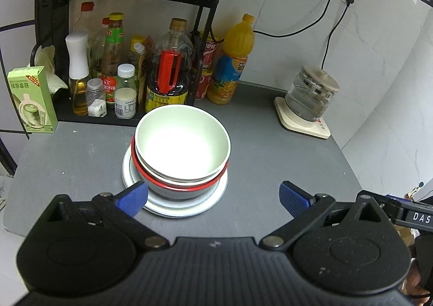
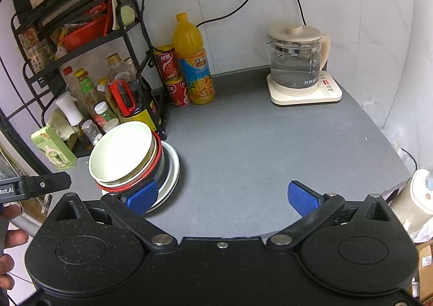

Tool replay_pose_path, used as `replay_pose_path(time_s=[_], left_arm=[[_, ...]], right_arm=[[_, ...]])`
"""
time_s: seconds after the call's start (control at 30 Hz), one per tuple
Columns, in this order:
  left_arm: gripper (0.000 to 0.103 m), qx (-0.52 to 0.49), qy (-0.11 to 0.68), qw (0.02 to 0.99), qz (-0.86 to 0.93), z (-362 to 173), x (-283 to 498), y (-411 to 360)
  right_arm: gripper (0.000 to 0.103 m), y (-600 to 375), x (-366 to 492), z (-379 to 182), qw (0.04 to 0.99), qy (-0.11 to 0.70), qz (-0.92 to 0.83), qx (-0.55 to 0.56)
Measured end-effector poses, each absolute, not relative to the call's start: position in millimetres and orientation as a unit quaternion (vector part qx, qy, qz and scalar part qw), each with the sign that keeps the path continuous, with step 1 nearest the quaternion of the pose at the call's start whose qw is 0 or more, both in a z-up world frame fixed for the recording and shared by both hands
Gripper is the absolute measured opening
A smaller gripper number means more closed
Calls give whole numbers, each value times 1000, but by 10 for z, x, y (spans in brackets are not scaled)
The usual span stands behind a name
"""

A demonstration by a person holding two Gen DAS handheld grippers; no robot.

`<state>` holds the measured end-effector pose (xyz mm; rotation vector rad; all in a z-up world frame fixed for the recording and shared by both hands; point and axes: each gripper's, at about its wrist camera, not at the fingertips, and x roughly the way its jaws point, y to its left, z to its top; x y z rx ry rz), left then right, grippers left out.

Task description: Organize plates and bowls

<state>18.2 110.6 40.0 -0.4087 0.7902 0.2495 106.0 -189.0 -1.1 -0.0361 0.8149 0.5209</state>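
A home kitchen; condiment rack [image 1: 127, 43], electric kettle [image 2: 296, 62], stacked bowls [image 1: 182, 149].

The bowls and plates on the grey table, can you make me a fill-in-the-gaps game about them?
1. The top bowl in the stack is pale green; the bowl under it has a ____ rim.
2. The stack of bowls sits on a white ____.
3. Both the left tongs and the right tongs are ____, holding nothing.
4. The glass kettle has a cream ____ on top.

Missing words: red; plate; open; lid
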Motion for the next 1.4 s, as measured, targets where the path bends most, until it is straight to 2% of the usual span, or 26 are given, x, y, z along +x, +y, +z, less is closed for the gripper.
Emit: replay_pose_path(time_s=[1.4], left_arm=[[102, -172, 401, 892, 119, 300, -410, 816]], right_arm=[[103, -2110, 576, -154, 882, 394, 258, -35]])
